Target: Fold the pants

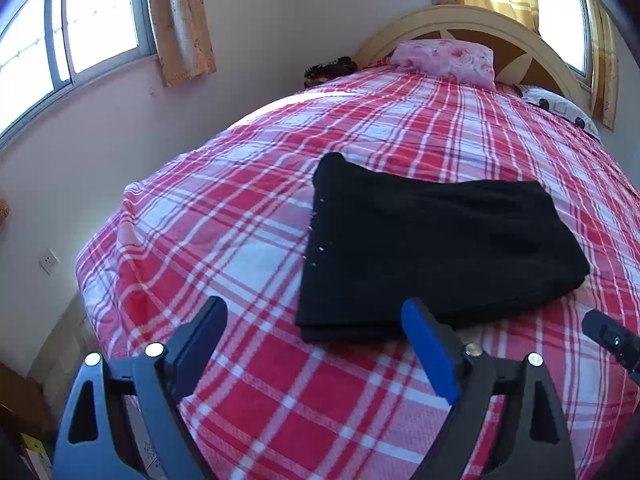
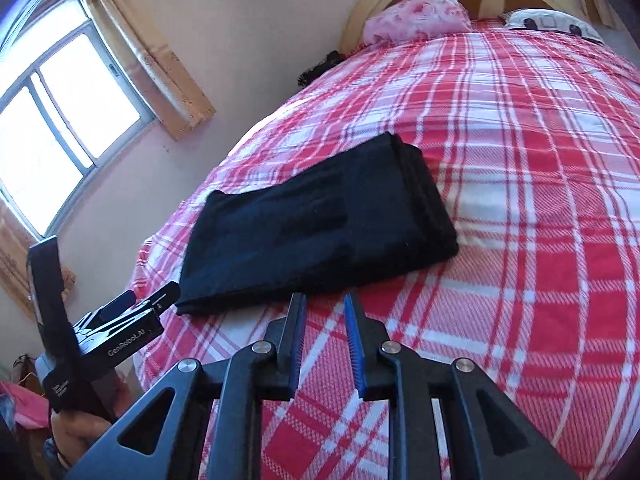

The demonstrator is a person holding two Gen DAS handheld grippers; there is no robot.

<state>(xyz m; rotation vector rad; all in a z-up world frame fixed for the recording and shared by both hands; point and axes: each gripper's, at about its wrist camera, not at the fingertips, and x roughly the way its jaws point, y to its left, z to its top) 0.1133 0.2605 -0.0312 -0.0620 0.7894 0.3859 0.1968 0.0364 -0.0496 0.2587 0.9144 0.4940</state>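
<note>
Black pants [image 1: 432,248] lie folded into a compact rectangle on the red-and-white plaid bed; they also show in the right wrist view [image 2: 320,224]. My left gripper [image 1: 316,308] is open wide and empty, just in front of the pants' near edge. My right gripper [image 2: 325,300] hovers near the pants' near edge with its jaws a narrow gap apart, holding nothing. The left gripper also shows at the lower left of the right wrist view [image 2: 152,300].
The plaid bedspread [image 1: 240,240] covers the bed. A pink floral pillow [image 1: 444,60] and a patterned pillow [image 1: 560,108] lie by the headboard [image 1: 460,24]. A wall with windows and curtains runs along the bed's left side [image 1: 100,148].
</note>
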